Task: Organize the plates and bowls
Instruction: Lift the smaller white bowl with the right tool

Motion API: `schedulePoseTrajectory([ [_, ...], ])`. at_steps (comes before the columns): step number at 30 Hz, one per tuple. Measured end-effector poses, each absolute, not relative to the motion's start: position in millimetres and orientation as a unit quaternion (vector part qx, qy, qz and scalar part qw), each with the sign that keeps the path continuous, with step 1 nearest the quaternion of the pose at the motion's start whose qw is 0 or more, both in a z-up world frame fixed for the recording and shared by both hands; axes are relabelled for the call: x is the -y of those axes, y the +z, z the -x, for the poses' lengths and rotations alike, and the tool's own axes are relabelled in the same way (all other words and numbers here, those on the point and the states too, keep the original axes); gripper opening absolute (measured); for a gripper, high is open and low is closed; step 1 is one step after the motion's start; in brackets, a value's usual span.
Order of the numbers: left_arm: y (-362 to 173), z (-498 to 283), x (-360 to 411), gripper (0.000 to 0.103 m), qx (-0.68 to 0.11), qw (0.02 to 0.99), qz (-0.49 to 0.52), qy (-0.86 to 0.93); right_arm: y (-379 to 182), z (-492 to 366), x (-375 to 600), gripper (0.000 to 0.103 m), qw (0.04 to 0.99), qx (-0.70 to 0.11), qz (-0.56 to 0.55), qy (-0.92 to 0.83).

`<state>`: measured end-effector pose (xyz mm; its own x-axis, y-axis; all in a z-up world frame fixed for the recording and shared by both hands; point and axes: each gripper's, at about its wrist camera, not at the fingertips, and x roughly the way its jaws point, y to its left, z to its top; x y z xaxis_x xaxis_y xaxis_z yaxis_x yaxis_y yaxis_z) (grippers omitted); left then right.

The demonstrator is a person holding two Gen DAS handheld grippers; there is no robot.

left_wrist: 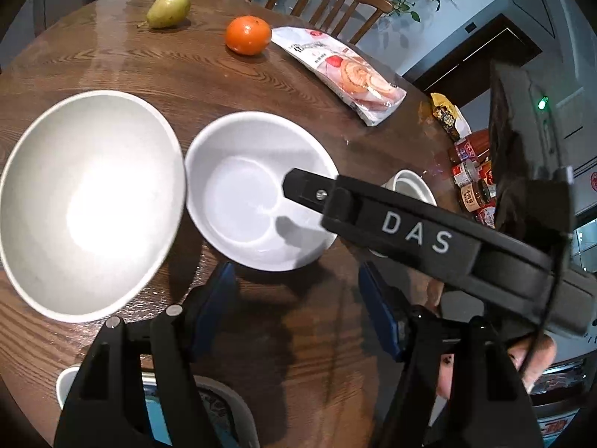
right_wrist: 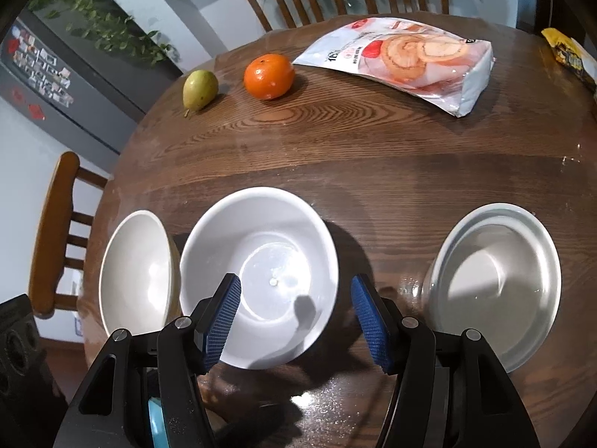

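round dark-brown wood-grain table (right_wrist: 335,149) carries three white dishes in a row near its close edge. right wrist view: a cream-white glazed bowl (right_wrist: 136,272) on the left, tipped so its mouth faces right, its rim touching or just beside the middle white round ceramic bowl (right_wrist: 261,268), which sits upright. well apart on the right, a white ceramic bowl with a stepped inner ring (right_wrist: 496,291).

right gripper (right_wrist: 296,321): blue-padded fingers (right_wrist: 224,321) spread, hanging above the middle bowl's near rim; pads do not press on it, nothing pinched.

left gripper (left_wrist: 294,313): blue pads (left_wrist: 214,306) spread over bare table just short of the middle bowl, nothing between them. the right gripper's black finger marked "das" crosses this view above that bowl.

far side: a green pear (right_wrist: 199,89), an orange tangerine (right_wrist: 268,76), a white-pink snack bag (right_wrist: 406,61). wooden chairs (right_wrist: 56,231) beyond the edge.
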<state>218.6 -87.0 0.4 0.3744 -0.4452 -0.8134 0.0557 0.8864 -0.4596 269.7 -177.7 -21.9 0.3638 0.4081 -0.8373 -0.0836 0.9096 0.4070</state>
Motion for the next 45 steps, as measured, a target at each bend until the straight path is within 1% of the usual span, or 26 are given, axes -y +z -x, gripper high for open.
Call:
schedulePoseTrajectory([
  [9, -2.0, -222.7, 78.9, 0.07, -0.546, 0.809, 0.173, -0.128, -14.9, -266.9, 177.6, 0.063, 0.819, -0.528, -0.157, 0.162],
  [14, -10.2, -227.2, 79.3, 0.07, -0.537, 0.815, 0.183, -0.118, -17.3, -268.9, 174.8, 0.064, 0.818, -0.526, -0.163, 0.169],
  [21, -7.0, -224.8, 82.7, 0.069, -0.509, 0.834, 0.18, -0.117, -16.6, -270.4, 172.9, 0.064, 0.832, -0.503, -0.165, 0.165],
  [28, -7.7, -225.6, 85.8, 0.067, -0.502, 0.84, 0.173, -0.114, -18.0, -270.3, 167.6, 0.063, 0.843, -0.497, -0.14, 0.153],
  [30, -7.2, -225.0, 85.3, 0.067, -0.499, 0.842, 0.171, -0.109, -17.3, -269.1, 164.6, 0.057, 0.847, -0.495, -0.126, 0.147],
  [41, 17.2, -210.0, 87.1, 0.067, -0.466, 0.86, 0.166, -0.122, 10.2, -253.5, 165.4, 0.057, 0.868, -0.462, -0.102, 0.147],
  [45, 27.2, -203.8, 87.2, 0.064, -0.457, 0.858, 0.178, -0.152, 19.5, -248.5, 167.1, 0.057, 0.866, -0.453, -0.117, 0.175],
])
